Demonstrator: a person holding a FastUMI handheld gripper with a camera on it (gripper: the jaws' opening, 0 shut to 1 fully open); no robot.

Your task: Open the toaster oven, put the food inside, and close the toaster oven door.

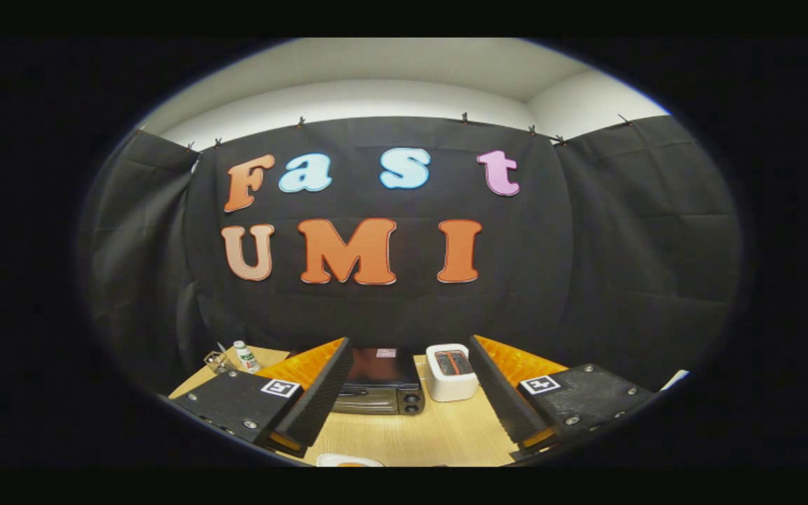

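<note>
Toaster oven (380, 382) door closed on table (439, 431), beyond gripper (411, 393), jaws wide apart, empty.

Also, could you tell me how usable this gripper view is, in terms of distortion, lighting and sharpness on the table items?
Gripper view: strong fisheye bending curves the light wooden table and the cloth wall; lighting is even, without harsh glare; the black toaster oven and the white pop-up toaster are small but fairly sharp, just beyond the open gripper; the small white bottle is too small to make out.
</note>
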